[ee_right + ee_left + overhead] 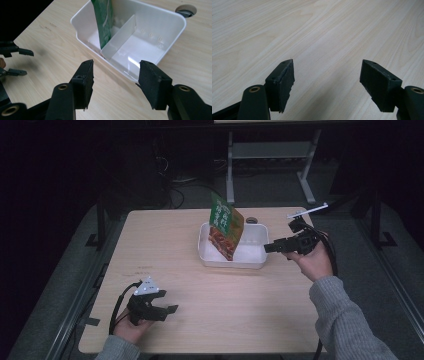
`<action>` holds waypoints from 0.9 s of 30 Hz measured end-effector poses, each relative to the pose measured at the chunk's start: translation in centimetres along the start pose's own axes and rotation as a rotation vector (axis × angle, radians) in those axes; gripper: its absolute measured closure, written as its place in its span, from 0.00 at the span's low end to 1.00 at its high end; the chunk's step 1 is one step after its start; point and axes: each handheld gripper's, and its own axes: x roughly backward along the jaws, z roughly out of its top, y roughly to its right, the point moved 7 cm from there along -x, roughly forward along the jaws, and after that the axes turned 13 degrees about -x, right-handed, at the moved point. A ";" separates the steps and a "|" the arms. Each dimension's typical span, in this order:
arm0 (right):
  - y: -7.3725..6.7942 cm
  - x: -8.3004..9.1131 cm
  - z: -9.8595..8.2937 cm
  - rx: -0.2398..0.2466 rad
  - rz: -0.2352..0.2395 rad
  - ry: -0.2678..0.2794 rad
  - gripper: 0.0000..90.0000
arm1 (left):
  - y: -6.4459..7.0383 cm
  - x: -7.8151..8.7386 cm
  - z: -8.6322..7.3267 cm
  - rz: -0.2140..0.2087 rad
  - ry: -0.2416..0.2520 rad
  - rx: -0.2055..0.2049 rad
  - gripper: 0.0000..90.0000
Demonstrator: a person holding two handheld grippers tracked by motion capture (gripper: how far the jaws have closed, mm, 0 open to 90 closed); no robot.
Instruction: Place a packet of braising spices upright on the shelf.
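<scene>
A white bin (257, 261) with a divider (120, 41) stands on the wooden table (160, 245). A green and orange packet (226, 227) leans upright in its left compartment; the packet (103, 22) is on the far side of the divider in the right gripper view. My right gripper (268, 248) hovers at the bin's right end, open, and the right gripper (117, 66) has nothing between its jaws. My left gripper (169, 301) rests low near the table's front left, open. In its own view the left gripper (327, 66) looks over bare wood.
A round cable hole (251, 220) sits in the table just behind the bin. Table legs and cables stand on the dark floor beyond the far edge. Bare tabletop stretches between the two grippers.
</scene>
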 end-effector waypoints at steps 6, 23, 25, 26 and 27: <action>0.9 -0.2 -1.6 -0.015 0.016 -0.010 0.48 | 0.0 0.0 -0.1 0.000 -0.001 0.003 0.30; 2.8 -0.5 -5.6 -0.055 0.047 -0.018 0.46 | -0.1 -0.2 -0.3 0.001 -0.008 0.009 0.29; 3.1 -0.5 -6.2 -0.055 0.052 -0.017 0.46 | -0.2 -0.2 -0.3 0.001 -0.010 0.009 0.29; 3.2 -0.6 -6.5 -0.056 0.053 -0.018 0.46 | -0.2 -0.2 -0.4 0.001 -0.011 0.010 0.29; 3.3 -0.6 -6.8 -0.057 0.054 -0.020 0.46 | -0.2 -0.3 -0.4 0.001 -0.011 0.012 0.29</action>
